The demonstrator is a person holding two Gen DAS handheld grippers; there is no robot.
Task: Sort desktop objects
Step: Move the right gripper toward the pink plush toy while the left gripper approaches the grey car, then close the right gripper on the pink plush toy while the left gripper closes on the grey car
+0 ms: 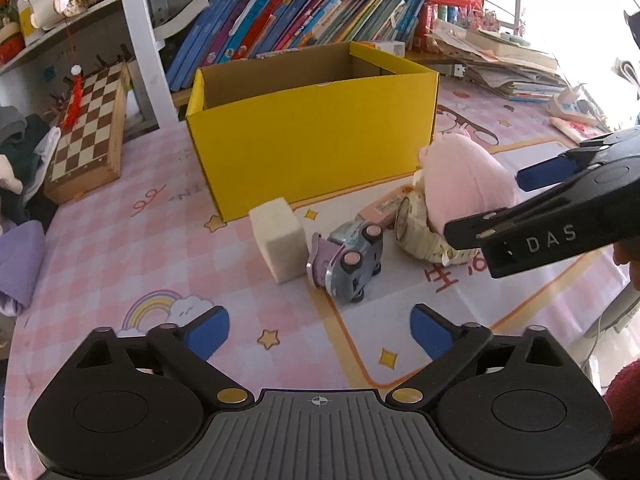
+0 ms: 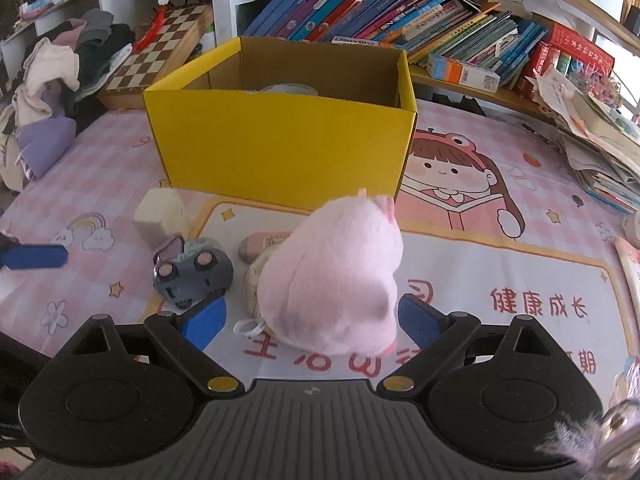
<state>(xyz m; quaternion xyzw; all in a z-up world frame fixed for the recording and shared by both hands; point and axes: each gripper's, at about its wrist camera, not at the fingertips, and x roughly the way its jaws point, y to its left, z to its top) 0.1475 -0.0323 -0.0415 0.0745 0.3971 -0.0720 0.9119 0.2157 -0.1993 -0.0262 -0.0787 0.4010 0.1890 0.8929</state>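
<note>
In the left wrist view my left gripper (image 1: 320,332) stands open over the pink desk mat with nothing between its pads. Just ahead of it lie a grey toy car (image 1: 348,256) on its side, a cream foam block (image 1: 278,240), a pale wristwatch (image 1: 416,232) and a pink flat case (image 1: 380,210). My right gripper (image 2: 312,318) is open, its blue pads on either side of a pink plush toy (image 2: 332,276) without squeezing it. The open yellow box (image 1: 312,144) stands behind the objects, with a pale round thing (image 2: 288,89) on its floor.
A wooden chessboard (image 1: 88,132) leans at the left beside a pile of clothes (image 2: 60,68). A shelf of books (image 1: 300,20) runs behind the box. A stack of papers (image 1: 512,64) lies at the right. One finger (image 2: 34,257) of the left gripper shows in the right wrist view.
</note>
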